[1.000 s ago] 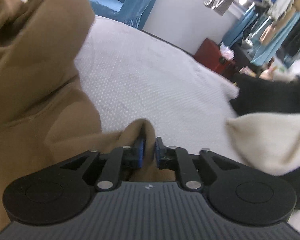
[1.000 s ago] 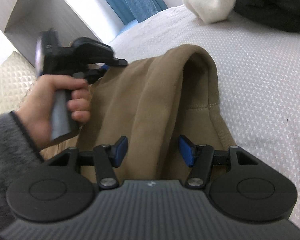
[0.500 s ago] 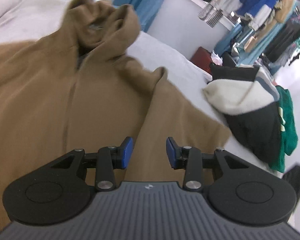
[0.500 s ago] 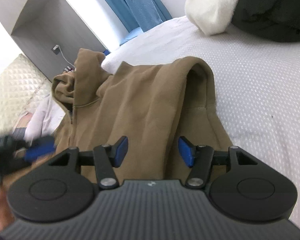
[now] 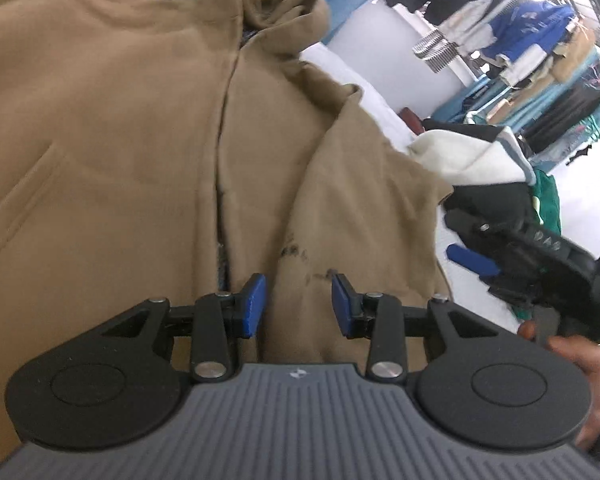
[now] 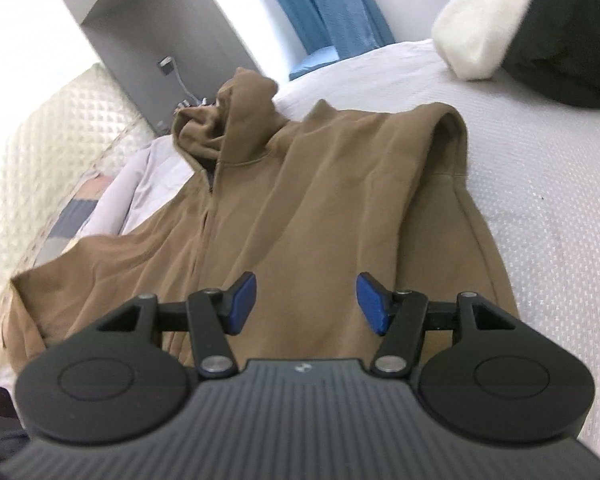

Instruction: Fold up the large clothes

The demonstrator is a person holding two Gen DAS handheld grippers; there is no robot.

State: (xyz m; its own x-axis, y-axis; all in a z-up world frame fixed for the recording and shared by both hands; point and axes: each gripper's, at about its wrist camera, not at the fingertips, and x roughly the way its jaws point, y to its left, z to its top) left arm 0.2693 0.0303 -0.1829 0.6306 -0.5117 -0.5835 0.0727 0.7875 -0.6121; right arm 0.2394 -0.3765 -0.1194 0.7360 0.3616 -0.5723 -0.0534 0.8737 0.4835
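One brown zip hoodie [image 6: 300, 208] lies front-up on the white bedspread [image 6: 540, 184], hood toward the grey cabinet [image 6: 172, 32], with one sleeve [image 5: 364, 208] folded in over the chest. Two tools hang above it: the left tool [image 5: 298, 300] has its blue pads parted with nothing between them, and the right tool [image 6: 306, 300] is spread wider, also empty. Off to the side sits one pile of other clothes, a cream garment [image 6: 480, 28] against a black one [image 6: 564, 52], while a rack of hanging clothes [image 5: 540, 60] stands beyond the bed.
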